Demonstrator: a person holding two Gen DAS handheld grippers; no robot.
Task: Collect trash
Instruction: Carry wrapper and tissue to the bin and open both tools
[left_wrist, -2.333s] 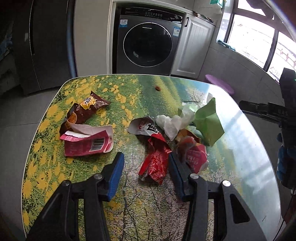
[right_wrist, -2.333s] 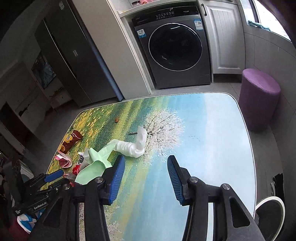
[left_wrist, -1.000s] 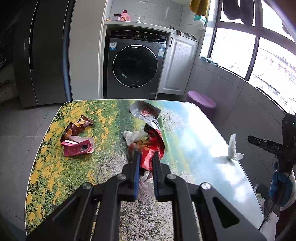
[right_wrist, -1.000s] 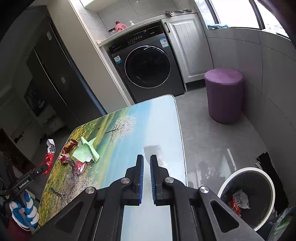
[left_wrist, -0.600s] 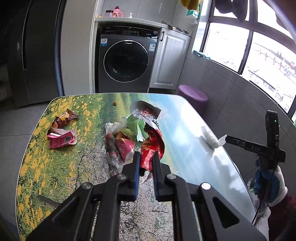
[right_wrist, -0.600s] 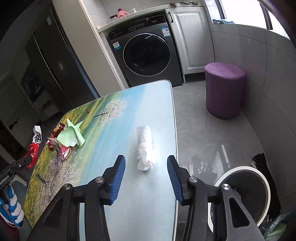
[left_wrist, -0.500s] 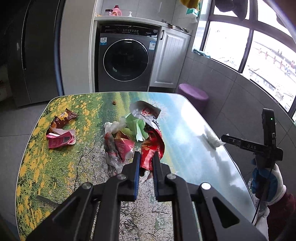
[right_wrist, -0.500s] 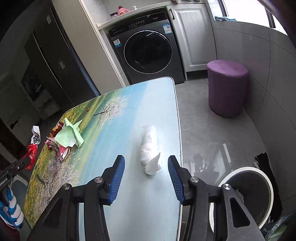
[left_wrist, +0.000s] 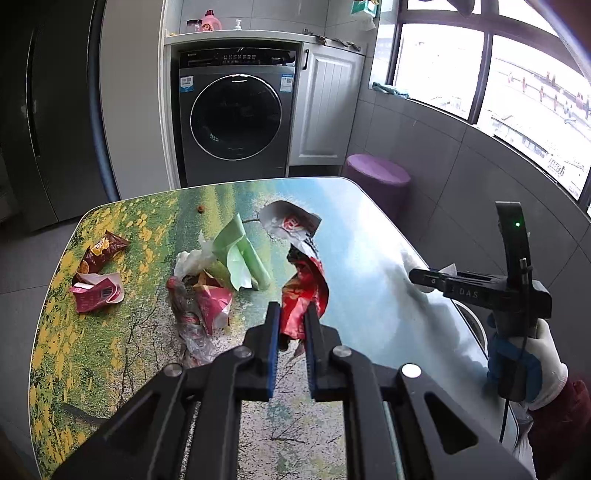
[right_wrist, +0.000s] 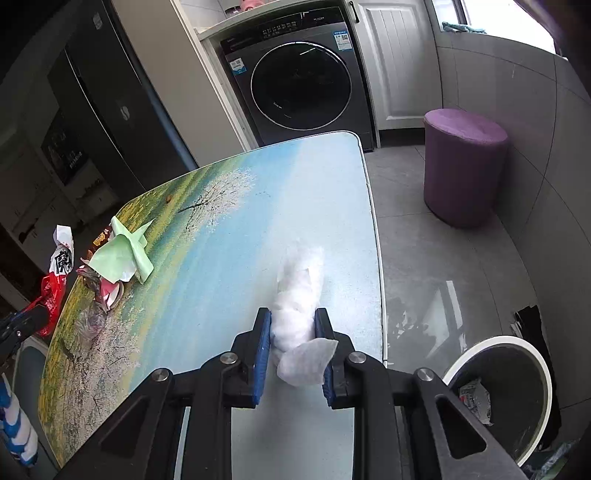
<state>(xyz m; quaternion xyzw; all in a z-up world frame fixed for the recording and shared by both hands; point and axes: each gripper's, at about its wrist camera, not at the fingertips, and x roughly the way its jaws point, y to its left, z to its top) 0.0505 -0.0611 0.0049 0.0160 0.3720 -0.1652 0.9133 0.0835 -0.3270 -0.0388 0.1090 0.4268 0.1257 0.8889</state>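
Red and shiny, a crumpled snack wrapper (left_wrist: 303, 291) sticks up from the left claw (left_wrist: 291, 328), whose two blue pads are squeezed tight on its bottom end, so it hangs above the painted tabletop (left_wrist: 369, 258). At about ten o'clock from that claw lies a small heap of trash: a green paper (left_wrist: 240, 251), some white tissue bits (left_wrist: 192, 258) and a pink wrapper (left_wrist: 214, 301). Farther out, at nine o'clock, sit a brown chip bag (left_wrist: 101, 251) and a pink torn packet (left_wrist: 96, 295), just beside each other. The right claw (right_wrist: 293, 339) has just been closing, and its pads now press on both sides of a white tissue wad (right_wrist: 299, 302) that lies near the right edge of the tabletop. A loose flap of the tissue hangs over the right pad. Down on the floor at four o'clock from the right claw stands a round trash bin (right_wrist: 495, 347) with some wrappers already inside. A purple stool (right_wrist: 463, 162) stands at one o'clock, near a gray washing machine (right_wrist: 299, 81)
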